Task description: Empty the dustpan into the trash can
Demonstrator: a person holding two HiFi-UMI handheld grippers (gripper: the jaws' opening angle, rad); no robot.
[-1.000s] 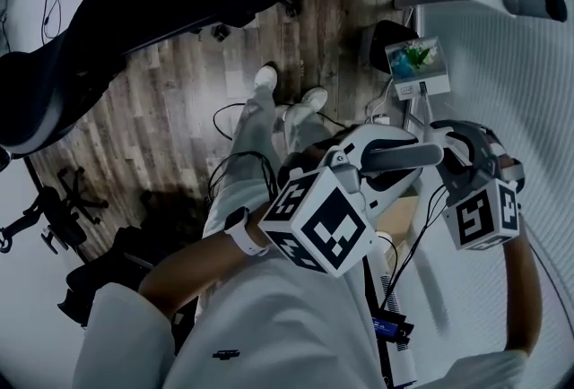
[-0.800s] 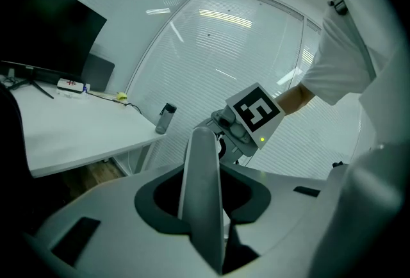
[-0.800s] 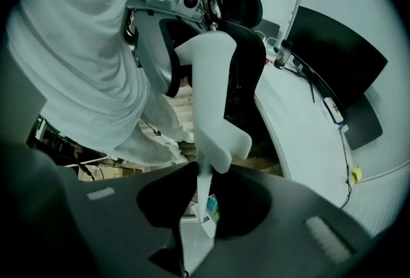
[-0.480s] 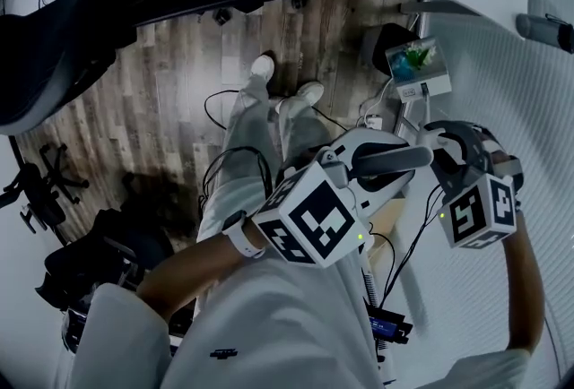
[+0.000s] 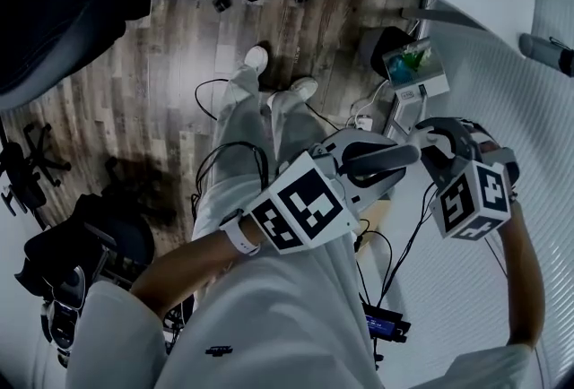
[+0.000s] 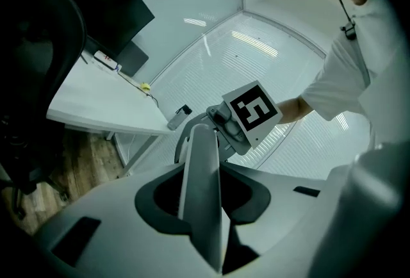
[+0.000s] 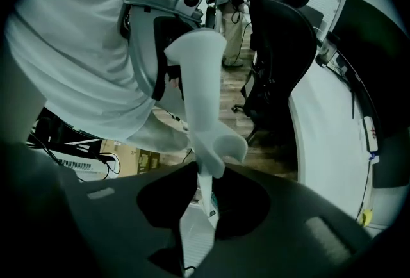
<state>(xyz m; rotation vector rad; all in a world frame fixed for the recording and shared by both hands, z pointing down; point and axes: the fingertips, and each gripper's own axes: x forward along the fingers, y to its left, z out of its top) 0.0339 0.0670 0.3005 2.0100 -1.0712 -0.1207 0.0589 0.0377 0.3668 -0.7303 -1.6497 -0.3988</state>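
Left gripper and right gripper each clamp the pale dustpan handle, jaws narrowly apart.

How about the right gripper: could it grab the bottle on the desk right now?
Probably not: the right gripper is shut on the pale handle, shared with the left gripper, and must let go first.

The person is wearing a white short-sleeved shirt bearing a small dark mark low on its front, pale trousers and white shoes, in the upper middle of the head view. A white band is circling the left wrist. The white-shelled left gripper and the right gripper are each carrying a cube printed with black-and-white square markers.
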